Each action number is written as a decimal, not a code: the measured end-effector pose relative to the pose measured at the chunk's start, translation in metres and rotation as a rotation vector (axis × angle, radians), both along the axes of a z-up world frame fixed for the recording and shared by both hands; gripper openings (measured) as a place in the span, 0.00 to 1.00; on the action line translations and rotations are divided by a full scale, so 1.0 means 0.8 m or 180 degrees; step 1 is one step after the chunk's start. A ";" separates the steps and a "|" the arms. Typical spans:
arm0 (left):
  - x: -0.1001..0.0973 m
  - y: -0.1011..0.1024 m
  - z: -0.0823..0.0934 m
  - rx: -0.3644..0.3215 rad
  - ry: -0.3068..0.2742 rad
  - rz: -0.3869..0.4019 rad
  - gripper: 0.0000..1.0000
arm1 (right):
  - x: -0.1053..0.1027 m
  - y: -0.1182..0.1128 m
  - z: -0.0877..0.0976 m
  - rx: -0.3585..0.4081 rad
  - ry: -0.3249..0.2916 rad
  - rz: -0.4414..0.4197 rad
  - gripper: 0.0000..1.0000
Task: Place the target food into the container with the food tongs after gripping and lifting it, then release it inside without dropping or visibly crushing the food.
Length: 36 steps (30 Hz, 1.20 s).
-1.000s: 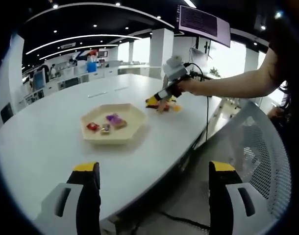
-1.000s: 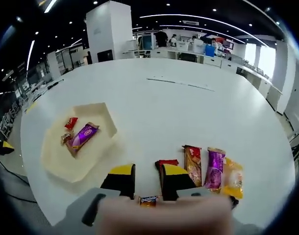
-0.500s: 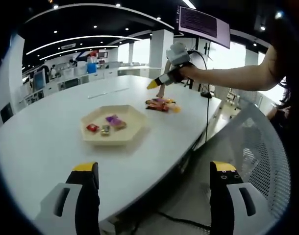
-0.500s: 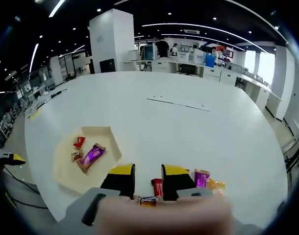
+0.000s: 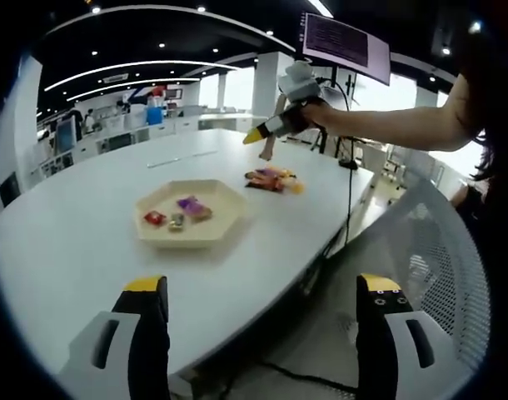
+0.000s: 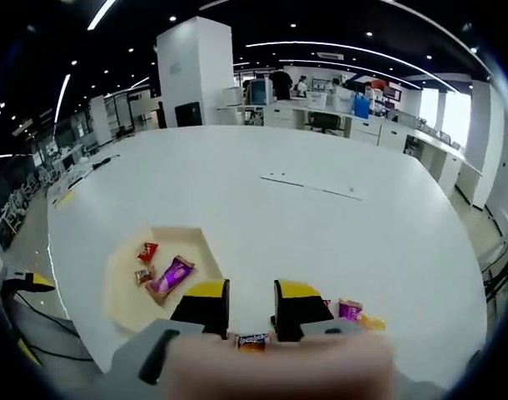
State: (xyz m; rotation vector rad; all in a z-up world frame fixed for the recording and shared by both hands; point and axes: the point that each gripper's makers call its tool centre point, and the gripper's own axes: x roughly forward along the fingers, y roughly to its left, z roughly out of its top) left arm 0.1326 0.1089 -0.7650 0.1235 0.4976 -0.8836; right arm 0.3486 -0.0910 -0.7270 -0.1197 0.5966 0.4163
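As both grippers hang in the air, table (image 5: 71, 242) (image 6: 321, 217): one, big, white and rounded, carrying everything.
Tray (image 5: 196, 237) (image 6: 121, 292): one, pale, six-sided, flat on the table, well apart from both grippers.
Left gripper (image 5: 262, 283): jaws spread wide, nothing between them, off the near table edge with the floor below.
Right gripper (image 6: 252, 292) (image 5: 258, 135): up high over the far side of the table in a person's hand (image 5: 308, 117); jaws pulled narrow with a slim gap. Whether a packet is pinched there I cannot tell. The left gripper view shows a small dark shape just under its tip, too small to name.
Loose snack packets (image 5: 271, 177): a small cluster on the table below the right gripper, apart from it. In the right gripper view two show just right of the right jaw, one purple (image 6: 348, 308) and one orange-yellow (image 6: 369, 321); the rest is hidden.
Snacks in the tray: three, close together.
Purple packet (image 6: 172, 273) (image 5: 191, 203): the longest, flat, its long axis slanting from lower left to upper right in the right gripper view.
Red packet (image 6: 146, 251) (image 5: 154, 217): small, just beside it.
Brown sweet (image 6: 142, 274) (image 5: 176, 221): smallest, between the two.
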 end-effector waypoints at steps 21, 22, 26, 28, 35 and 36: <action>0.001 0.001 0.001 -0.0025 -0.0003 0.0013 0.89 | 0.018 0.113 0.027 0.0114 -0.0060 0.0430 0.20; 0.001 0.001 0.001 -0.0029 0.0000 0.0009 0.89 | 0.018 0.118 0.027 0.0110 -0.0063 0.0448 0.20; 0.001 0.001 0.001 -0.0025 -0.0007 0.0017 0.89 | 0.017 0.140 0.027 0.0125 -0.0047 0.0548 0.20; 0.002 0.002 0.002 -0.0034 -0.0012 0.0025 0.89 | 0.017 0.151 0.028 0.0130 -0.0047 0.0603 0.20; 0.003 0.002 0.003 -0.0047 -0.0016 0.0043 0.89 | 0.018 0.177 0.027 0.0153 -0.0022 0.0740 0.20; 0.003 0.002 0.003 -0.0046 -0.0014 0.0043 0.88 | 0.016 0.179 0.028 0.0157 -0.0033 0.0749 0.20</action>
